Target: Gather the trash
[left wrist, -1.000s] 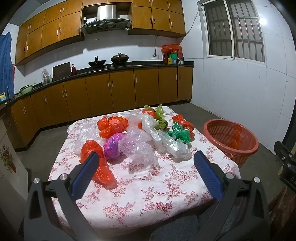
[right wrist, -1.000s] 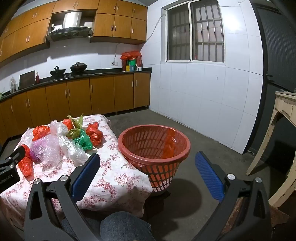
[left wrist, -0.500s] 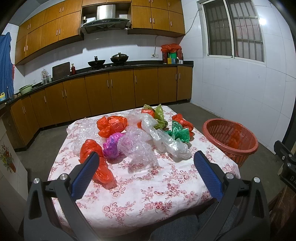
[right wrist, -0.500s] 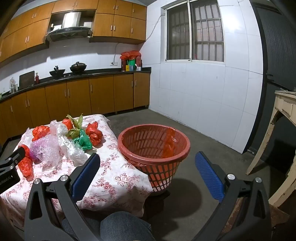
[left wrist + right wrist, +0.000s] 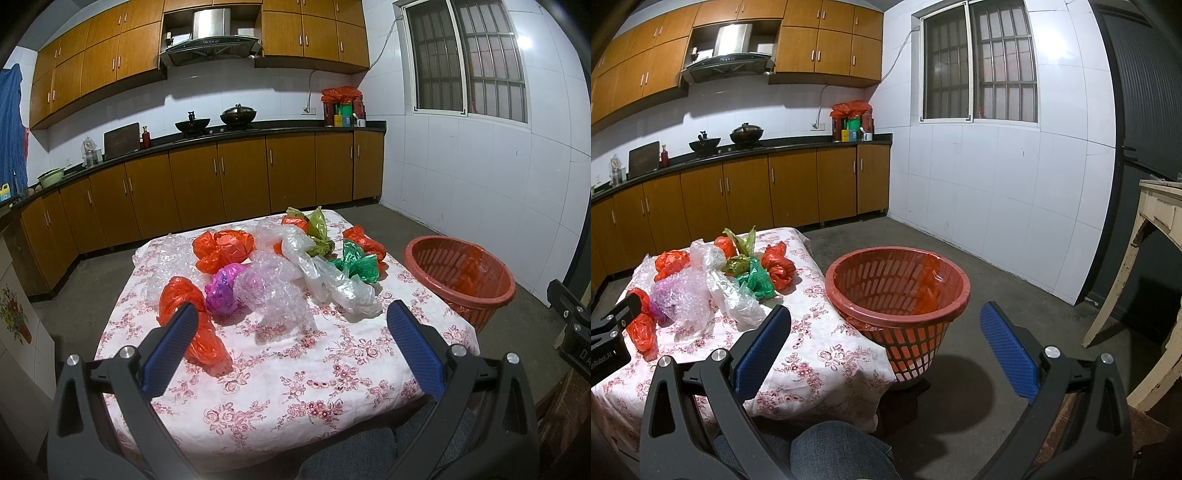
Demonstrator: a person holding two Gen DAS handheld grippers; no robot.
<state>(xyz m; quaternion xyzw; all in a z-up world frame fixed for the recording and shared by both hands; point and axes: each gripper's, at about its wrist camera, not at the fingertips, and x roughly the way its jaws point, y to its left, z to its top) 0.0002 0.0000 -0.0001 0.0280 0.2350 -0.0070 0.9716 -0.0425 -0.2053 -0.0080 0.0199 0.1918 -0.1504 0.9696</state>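
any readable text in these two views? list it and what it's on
"nRoboLAI", cut off at the frame edge: on the left claw's black body, seen in the right wrist view.
"DA", cut off: on the right claw's black body, seen in the left wrist view.
Containers on the counter: labels too small to read.

crumpled bags [image 5: 273, 273] clustered on the table [image 5: 295, 373], basket [image 5: 460, 277] just beside its right edge
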